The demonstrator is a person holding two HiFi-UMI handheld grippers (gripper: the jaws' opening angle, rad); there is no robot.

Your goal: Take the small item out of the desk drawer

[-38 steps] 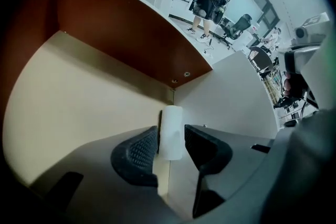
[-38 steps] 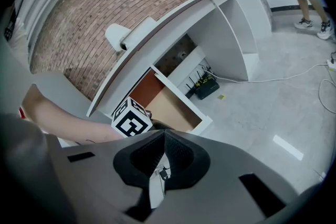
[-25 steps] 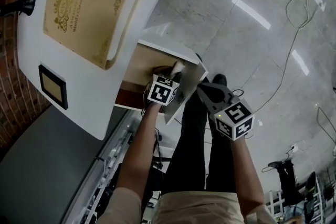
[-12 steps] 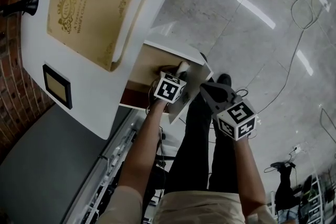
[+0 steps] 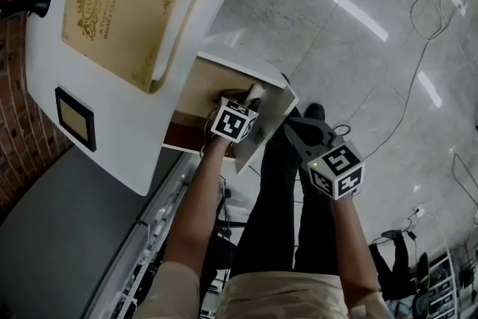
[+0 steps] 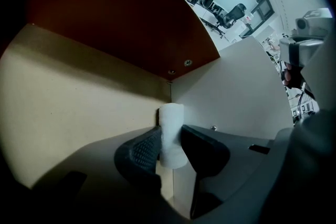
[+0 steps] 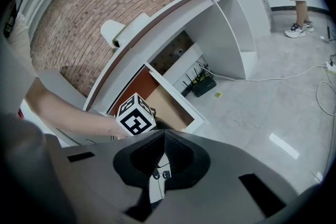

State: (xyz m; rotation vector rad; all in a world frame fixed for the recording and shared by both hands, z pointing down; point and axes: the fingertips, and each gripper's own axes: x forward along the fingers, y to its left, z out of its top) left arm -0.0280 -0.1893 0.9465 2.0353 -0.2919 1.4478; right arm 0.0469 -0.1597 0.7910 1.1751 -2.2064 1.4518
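Note:
The desk drawer point(image 5: 196, 88) stands pulled out, its pale wood floor bare. My left gripper point(image 5: 247, 96) reaches down into its front corner. In the left gripper view a small white cylinder point(image 6: 171, 123) stands upright in the corner of the drawer point(image 6: 79, 92), and the left gripper point(image 6: 170, 137) has a pad against each side of it. The jaws are opening slightly, with the cylinder still between them. My right gripper point(image 5: 293, 128) hangs outside the drawer, to its right above the floor. It point(image 7: 163, 134) is shut on nothing and looks toward the drawer point(image 7: 169, 106).
On the white desk point(image 5: 149, 134) lie a large tan book point(image 5: 119, 11) and a small framed picture point(image 5: 75, 118). A black base point(image 5: 31, 2) stands by the brick wall. The drawer's white front panel point(image 5: 267, 122) is beside the person's legs. Cables point(image 5: 418, 19) run across the grey floor.
The left gripper has stayed in the drawer's front corner, shifting only a little. The right gripper has not visibly moved.

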